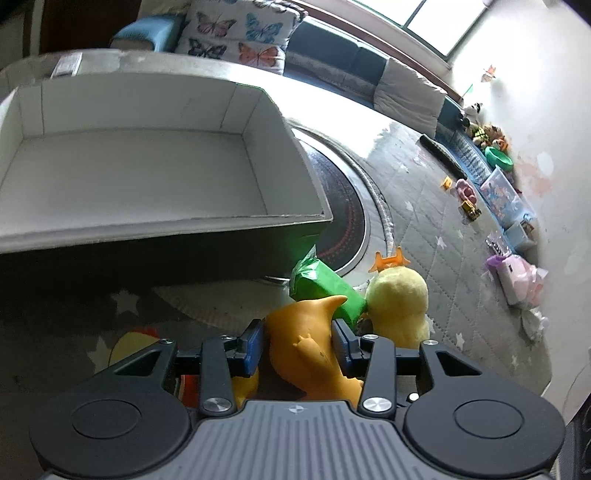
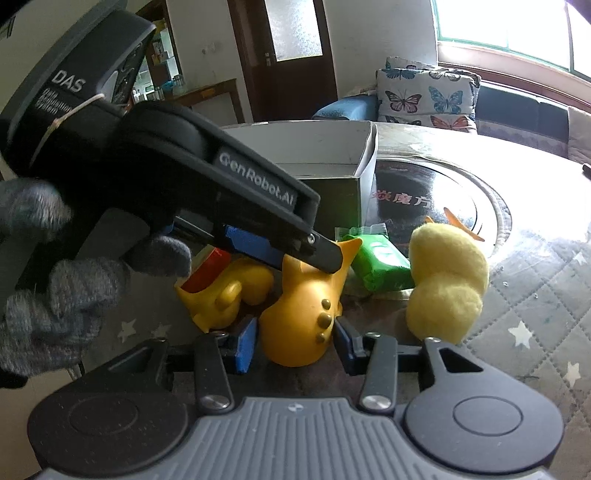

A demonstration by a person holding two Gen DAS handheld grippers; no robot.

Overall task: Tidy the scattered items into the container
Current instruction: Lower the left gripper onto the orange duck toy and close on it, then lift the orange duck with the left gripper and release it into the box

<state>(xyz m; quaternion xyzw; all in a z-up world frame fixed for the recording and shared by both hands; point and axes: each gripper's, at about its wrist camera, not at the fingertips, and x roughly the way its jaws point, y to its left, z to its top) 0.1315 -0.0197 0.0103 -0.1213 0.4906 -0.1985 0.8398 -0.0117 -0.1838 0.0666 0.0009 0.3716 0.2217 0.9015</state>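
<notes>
An orange rubber toy [image 1: 306, 347] stands on the mat between the blue pads of my left gripper [image 1: 299, 343], which closes on it from above. In the right wrist view the same toy [image 2: 299, 314] sits between my right gripper's [image 2: 295, 341] pads with small gaps; the left gripper [image 2: 258, 240] reaches over its top. A green packet [image 1: 328, 288] [image 2: 380, 262], a yellow plush duck [image 1: 399, 299] [image 2: 447, 280] and a yellow rubber toy with a red part [image 2: 221, 291] lie close by. The open white box [image 1: 147, 177] [image 2: 325, 158] stands just behind.
A dark round disc [image 1: 343, 206] [image 2: 424, 195] lies on the quilted star mat beside the box. A butterfly cushion [image 1: 240, 33] and a sofa are behind. Small toys and plastic bins [image 1: 506, 195] line the far wall.
</notes>
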